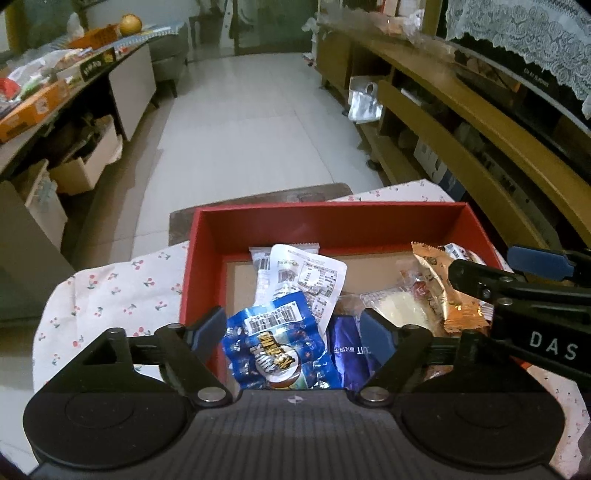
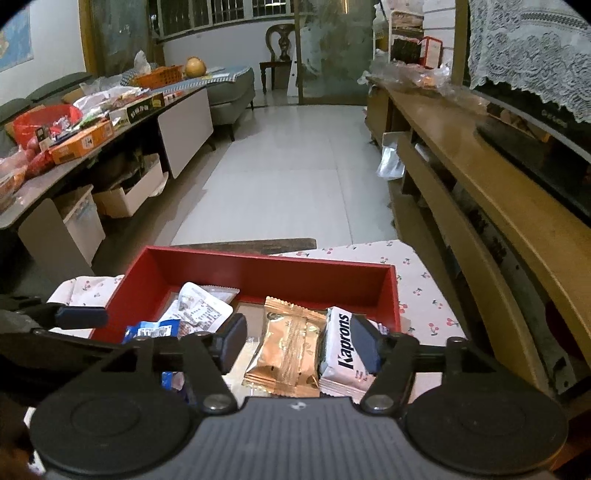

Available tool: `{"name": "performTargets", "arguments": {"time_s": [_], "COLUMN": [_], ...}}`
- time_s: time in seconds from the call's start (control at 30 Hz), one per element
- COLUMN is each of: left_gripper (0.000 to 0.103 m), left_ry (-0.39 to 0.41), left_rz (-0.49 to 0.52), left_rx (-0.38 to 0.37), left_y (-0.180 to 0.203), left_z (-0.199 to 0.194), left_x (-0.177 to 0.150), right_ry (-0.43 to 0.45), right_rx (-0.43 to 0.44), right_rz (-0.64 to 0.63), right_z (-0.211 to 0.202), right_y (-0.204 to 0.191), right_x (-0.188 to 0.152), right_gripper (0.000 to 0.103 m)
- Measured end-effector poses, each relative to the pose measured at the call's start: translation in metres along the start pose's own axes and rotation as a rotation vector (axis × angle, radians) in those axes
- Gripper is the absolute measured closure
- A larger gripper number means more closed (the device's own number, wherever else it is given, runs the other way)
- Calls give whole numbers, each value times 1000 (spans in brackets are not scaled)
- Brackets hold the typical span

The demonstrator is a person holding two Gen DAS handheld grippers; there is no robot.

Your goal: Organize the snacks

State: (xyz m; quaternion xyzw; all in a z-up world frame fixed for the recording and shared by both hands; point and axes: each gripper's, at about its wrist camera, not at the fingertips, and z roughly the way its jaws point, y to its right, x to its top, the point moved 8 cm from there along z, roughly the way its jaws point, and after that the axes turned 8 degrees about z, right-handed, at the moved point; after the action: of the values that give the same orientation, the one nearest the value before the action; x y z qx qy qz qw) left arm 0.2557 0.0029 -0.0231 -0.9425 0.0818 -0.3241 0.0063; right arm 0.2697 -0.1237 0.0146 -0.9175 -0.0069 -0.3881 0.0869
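While both claws gape empty over red box [image 1: 369, 225]; blue packet [image 1: 277, 343] half hidden

I see a pale tiled floor [image 2: 295, 177] running to a glass door [image 2: 328, 55]. A cluttered long table [image 2: 122, 129] and grey sofa [image 2: 232, 96] line the left, a wooden cabinet [image 2: 480, 177] the right, barred windows [image 2: 221, 14] behind.

A: What's in the red box [image 1: 258, 225]?
B: Wrapped snacks, loosely piled. A blue packet [image 1: 275, 349] lies at 6 o'clock, a white printed sachet [image 1: 310, 275] overlapping it at 12.
A: And the rest?
B: An orange wrapper [image 2: 286, 349] lies flat, a white Kaprons pack [image 2: 341, 356] touching it at 3 o'clock.
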Motion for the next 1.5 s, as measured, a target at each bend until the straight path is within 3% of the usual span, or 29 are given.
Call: {"name": "performTargets", "arguments": {"time_s": [0.1,0.67,1.17,1.33,1.5], "left_gripper": [16,0,0,0,0], "left_ry": [26,86,30,24,32], "left_rz": [-2,-8,57,43,49], "left_rx": [-2,21,65,11,9], "left_y": [-1,7,25,33,36], "left_z": [-12,-52,-70,-80,-91], "left_x": [-2,-39,-103,-121,-134], "right_ry": [10,-18,-99,-109,-107], "right_rx": [-3,-20,-46,-47,-38], "right_rz": [-1,25,44,55,57], "right_z": [-11,-58,-90,-102,-115], "right_y": [0,10,19,19,15], "right_x": [-2,-49,-120,-136,-149], "right_gripper": [31,25,21,21,21]}}
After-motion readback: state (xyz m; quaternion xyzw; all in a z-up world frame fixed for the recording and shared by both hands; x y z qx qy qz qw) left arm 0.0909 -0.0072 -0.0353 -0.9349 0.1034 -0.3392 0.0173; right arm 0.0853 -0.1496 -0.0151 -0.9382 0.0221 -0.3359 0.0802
